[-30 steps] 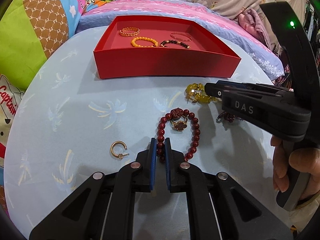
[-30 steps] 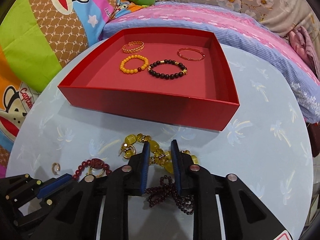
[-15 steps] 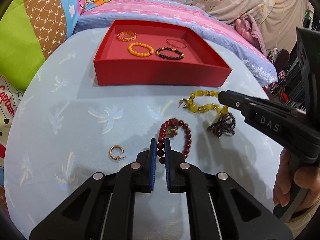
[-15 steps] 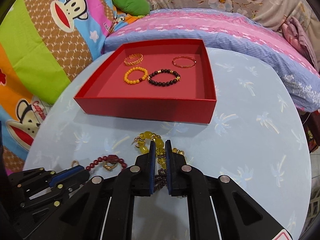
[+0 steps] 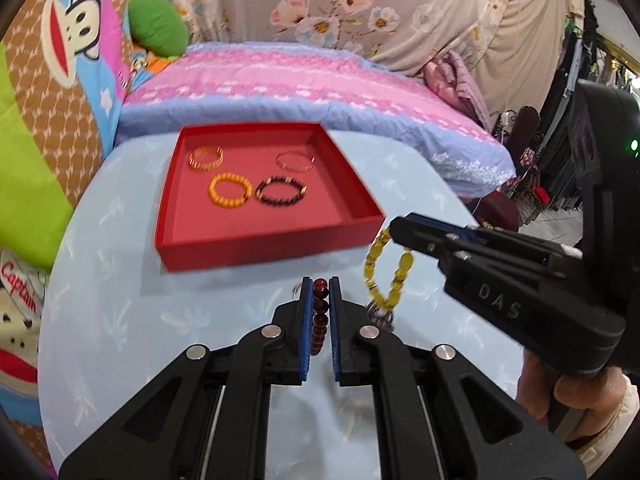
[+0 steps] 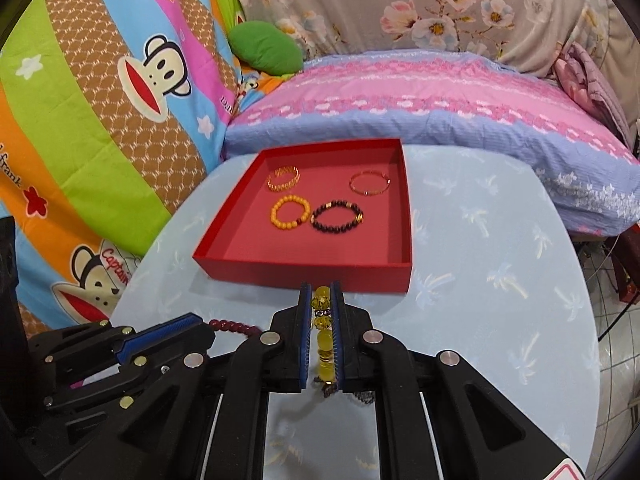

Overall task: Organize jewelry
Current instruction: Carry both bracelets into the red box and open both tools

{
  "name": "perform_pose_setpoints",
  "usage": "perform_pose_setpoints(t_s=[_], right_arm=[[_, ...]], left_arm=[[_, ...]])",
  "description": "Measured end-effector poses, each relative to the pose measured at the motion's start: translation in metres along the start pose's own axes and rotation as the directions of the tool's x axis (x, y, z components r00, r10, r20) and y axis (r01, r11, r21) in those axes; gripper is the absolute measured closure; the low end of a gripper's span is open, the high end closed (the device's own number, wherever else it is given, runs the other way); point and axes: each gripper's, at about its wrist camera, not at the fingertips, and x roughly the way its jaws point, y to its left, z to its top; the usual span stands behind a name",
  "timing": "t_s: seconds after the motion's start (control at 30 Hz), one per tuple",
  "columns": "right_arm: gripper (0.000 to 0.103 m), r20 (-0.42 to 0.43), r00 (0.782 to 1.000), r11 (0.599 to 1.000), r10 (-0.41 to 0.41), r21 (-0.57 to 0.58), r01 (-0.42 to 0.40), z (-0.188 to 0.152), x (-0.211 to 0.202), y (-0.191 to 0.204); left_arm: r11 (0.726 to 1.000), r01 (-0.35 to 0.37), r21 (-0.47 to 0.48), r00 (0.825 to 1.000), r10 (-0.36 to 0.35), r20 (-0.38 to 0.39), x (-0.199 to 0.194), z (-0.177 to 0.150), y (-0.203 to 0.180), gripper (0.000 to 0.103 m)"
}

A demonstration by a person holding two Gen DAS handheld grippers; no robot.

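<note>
Both bracelets have lifted off the table: left claw (image 5: 319,292) pinches dark-red beads (image 5: 319,320), right claw (image 6: 322,300) translucent yellow ones (image 6: 322,320).

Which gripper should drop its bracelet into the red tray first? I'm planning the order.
Probably right: the right gripper, shut on the yellow bracelet, sits beside the red tray's near corner; the left gripper is short of it.

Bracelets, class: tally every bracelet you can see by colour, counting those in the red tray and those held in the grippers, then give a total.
Gold: 1, gold chain bracelet
Rose-gold: 1, thin bangle
Orange: 1, orange bead bracelet
Dark: 1, dark bead bracelet
Red: 1, red bead bracelet, in the left gripper
Yellow: 1, yellow bead bracelet, in the right gripper
Total: 6
</note>
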Motion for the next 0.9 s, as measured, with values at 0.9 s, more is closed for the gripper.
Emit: perform_pose_setpoints(t_s=[0.9], right_arm=[[0.094,-0.090,0.996,1.000,0.021,0.013,-0.019,0.062,0.104,0.001]], left_arm=[[0.993,-0.031,-0.115,0.996,0.021,-0.083,0.112,0.067,0.076,0.096]])
